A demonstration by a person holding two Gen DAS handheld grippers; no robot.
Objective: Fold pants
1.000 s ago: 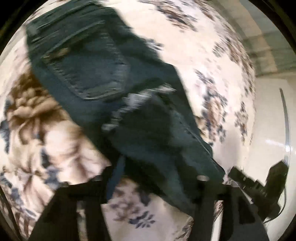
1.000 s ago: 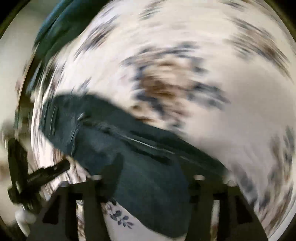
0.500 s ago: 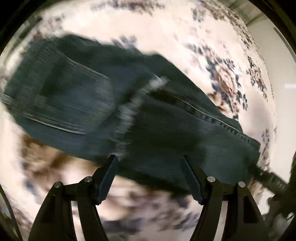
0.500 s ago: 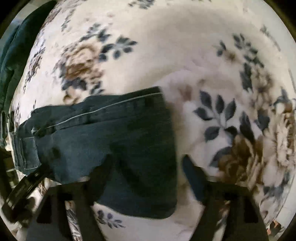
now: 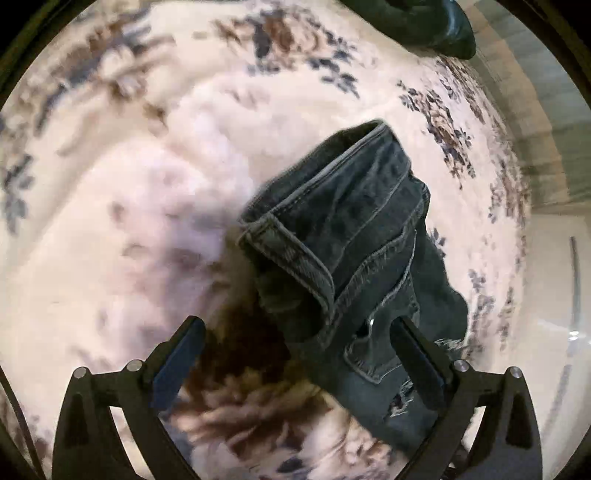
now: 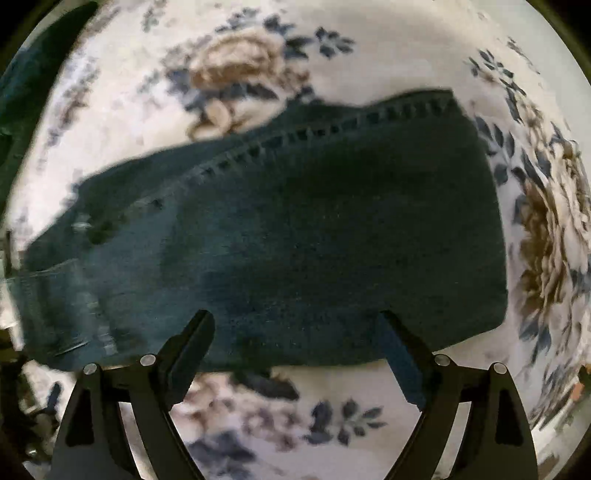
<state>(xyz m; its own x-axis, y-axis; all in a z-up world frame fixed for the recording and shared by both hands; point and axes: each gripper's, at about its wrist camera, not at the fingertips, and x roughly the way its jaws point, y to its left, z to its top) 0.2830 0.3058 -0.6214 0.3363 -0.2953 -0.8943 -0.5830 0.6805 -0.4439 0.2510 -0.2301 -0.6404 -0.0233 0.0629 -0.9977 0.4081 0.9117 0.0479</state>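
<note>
Blanket (image 6: 369, 44) first, since it fills both views: cream fleece with brown and navy flowers, spread flat under everything. Jeans (image 6: 314, 229) come next, dark denim lying folded on it. From the right wrist they look like a thick flat slab running across the frame, with a stitched seam along the top edge. From the left wrist you see the jeans (image 5: 354, 236) end-on, waistband and stacked layers bunched up, plus a bit of fraying near the bottom. Another dark garment (image 5: 424, 18) sits at the top edge (blurry, so I can't say what it is).

Left gripper (image 5: 295, 350) is letting go, jaws spreading wide; the denim lies between them, but the pads don't seem to be pressing on it. Right gripper (image 6: 295, 343) hangs over the near edge of the fold with its jaws apart, gripping nothing.
</note>
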